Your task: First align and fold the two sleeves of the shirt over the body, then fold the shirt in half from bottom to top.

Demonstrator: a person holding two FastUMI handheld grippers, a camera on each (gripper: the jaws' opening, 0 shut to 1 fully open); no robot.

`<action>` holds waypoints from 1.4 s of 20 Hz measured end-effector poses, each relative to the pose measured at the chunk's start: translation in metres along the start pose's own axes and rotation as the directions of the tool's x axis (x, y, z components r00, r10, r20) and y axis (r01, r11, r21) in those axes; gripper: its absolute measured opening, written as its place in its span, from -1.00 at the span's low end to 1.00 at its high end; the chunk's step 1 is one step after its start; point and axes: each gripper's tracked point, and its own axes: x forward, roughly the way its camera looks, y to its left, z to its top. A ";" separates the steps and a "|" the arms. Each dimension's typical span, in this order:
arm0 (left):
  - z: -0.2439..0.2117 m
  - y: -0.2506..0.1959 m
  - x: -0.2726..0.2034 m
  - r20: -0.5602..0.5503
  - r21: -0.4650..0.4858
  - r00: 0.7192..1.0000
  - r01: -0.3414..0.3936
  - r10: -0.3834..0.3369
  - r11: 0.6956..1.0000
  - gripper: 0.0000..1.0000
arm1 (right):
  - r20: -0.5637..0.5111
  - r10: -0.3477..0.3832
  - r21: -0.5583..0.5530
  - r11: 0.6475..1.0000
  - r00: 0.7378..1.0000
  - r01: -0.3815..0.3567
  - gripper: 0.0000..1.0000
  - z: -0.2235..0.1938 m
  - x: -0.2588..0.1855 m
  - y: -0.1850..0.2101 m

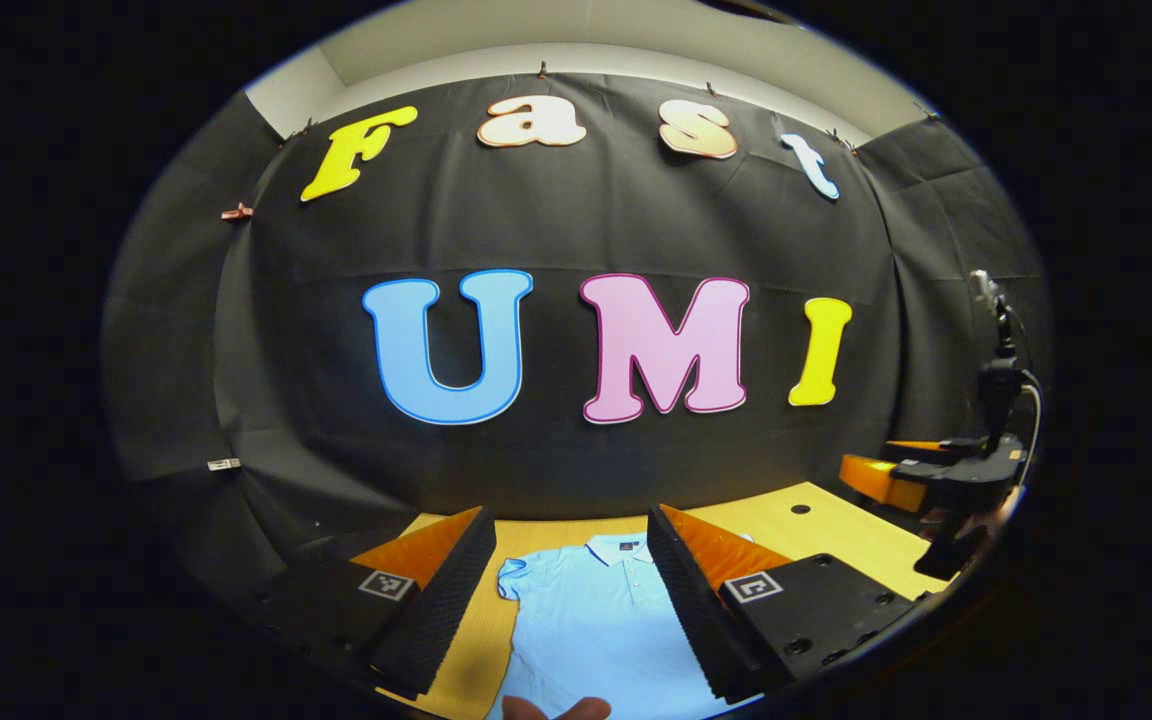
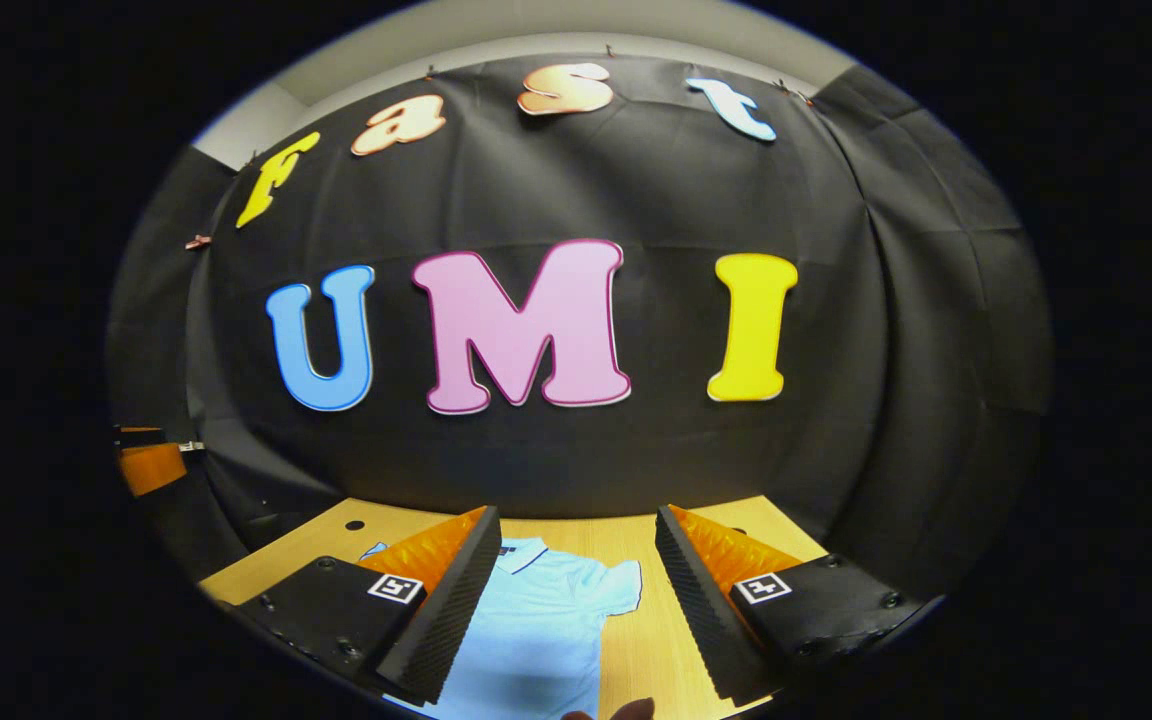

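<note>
The light-blue polo shirt (image 1: 596,620) lies flat on the pale wooden tabletop (image 1: 836,540), collar toward the booth's black cloth wall and body running toward the camera; in the left gripper view one short sleeve (image 1: 511,580) spreads out to the side, its edge gently curved, and the collar (image 1: 619,548) shows a darker trim and a short buttoned placket; the cloth looks smooth and soft, with few creases. The left gripper (image 1: 571,600) hangs above the shirt, tilted forward and down, its jaws spread wide with the shirt's chest seen between them and touching nothing; the inner faces of its fingers (image 1: 436,610) are finely ribbed, the bodies behind are flat blocks that each carry a small square marker. A fingertip of a hand (image 1: 556,708) shows at the bottom edge of that view, over the shirt. Off to the side in the same view the right gripper (image 1: 921,480) is held above the tabletop's edge, a cable rising behind it. In the right gripper view that gripper (image 2: 571,600) hovers likewise, jaws wide apart and empty; the shirt (image 2: 536,630) lies beneath and between them, its other sleeve (image 2: 616,585) spread onto bare wood (image 2: 656,640). A small round hole (image 2: 354,524) marks the tabletop near the wall.
</note>
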 end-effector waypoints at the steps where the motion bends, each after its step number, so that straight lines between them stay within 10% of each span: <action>1: -0.003 -0.001 0.002 -0.009 0.003 1.000 -0.002 0.002 1.000 0.93 | -0.046 -0.010 0.016 1.000 0.999 0.011 0.94 -0.020 0.017 -0.006; 10: -0.022 -0.002 0.023 -0.065 0.013 0.996 -0.056 0.056 0.998 0.94 | -0.450 -0.084 0.188 0.964 0.889 0.186 0.96 -0.202 0.123 -0.061; 18: -0.039 -0.001 0.041 -0.112 0.006 0.988 -0.104 0.104 0.995 0.94 | -0.585 -0.081 0.296 0.905 0.807 0.305 0.96 -0.280 0.169 -0.066; 24: -0.044 0.008 0.049 -0.130 0.002 0.982 -0.137 0.136 0.991 0.93 | -0.554 -0.111 0.358 0.864 0.825 0.356 0.94 -0.281 0.200 -0.072; 28: -0.050 0.011 0.049 -0.145 0.003 0.978 -0.152 0.151 0.988 0.94 | -0.587 -0.144 0.314 0.866 0.797 0.388 0.27 -0.288 0.207 -0.083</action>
